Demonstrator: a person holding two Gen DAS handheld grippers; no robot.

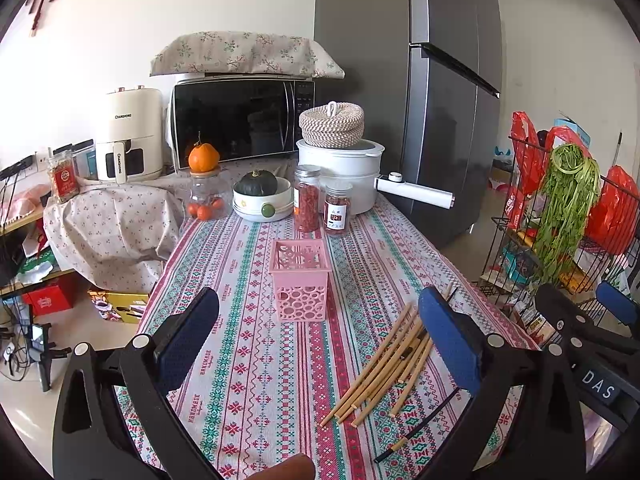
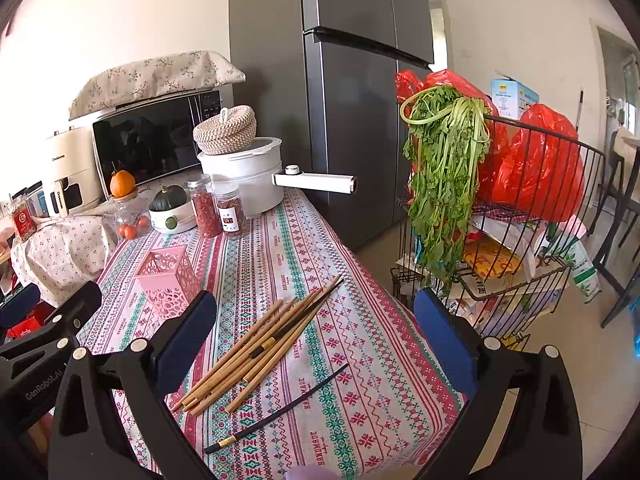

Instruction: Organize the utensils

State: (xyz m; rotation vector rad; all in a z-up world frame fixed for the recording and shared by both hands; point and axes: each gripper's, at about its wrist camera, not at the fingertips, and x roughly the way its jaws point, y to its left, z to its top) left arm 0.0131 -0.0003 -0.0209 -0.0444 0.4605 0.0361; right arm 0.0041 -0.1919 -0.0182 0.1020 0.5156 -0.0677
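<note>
A pile of bamboo chopsticks (image 1: 384, 364) (image 2: 256, 352) lies on the patterned tablecloth, with a dark chopstick among them. One black chopstick (image 1: 416, 426) (image 2: 280, 408) lies apart, nearer the front edge. An empty pink perforated holder (image 1: 300, 280) (image 2: 166, 280) stands upright beyond the pile, to its left. My left gripper (image 1: 320, 336) hovers open above the table, its right finger over the pile's far end. My right gripper (image 2: 316, 336) is open too, held above the pile. Each gripper shows at the edge of the other's view.
Two spice jars (image 1: 320, 204), a bowl with a green squash (image 1: 262, 196), a glass jar, a white pot (image 1: 344, 172) with a protruding handle and a microwave (image 1: 240, 120) crowd the table's far end. A wire cart (image 2: 520, 240) with greens and red bags stands right of the table beside the fridge.
</note>
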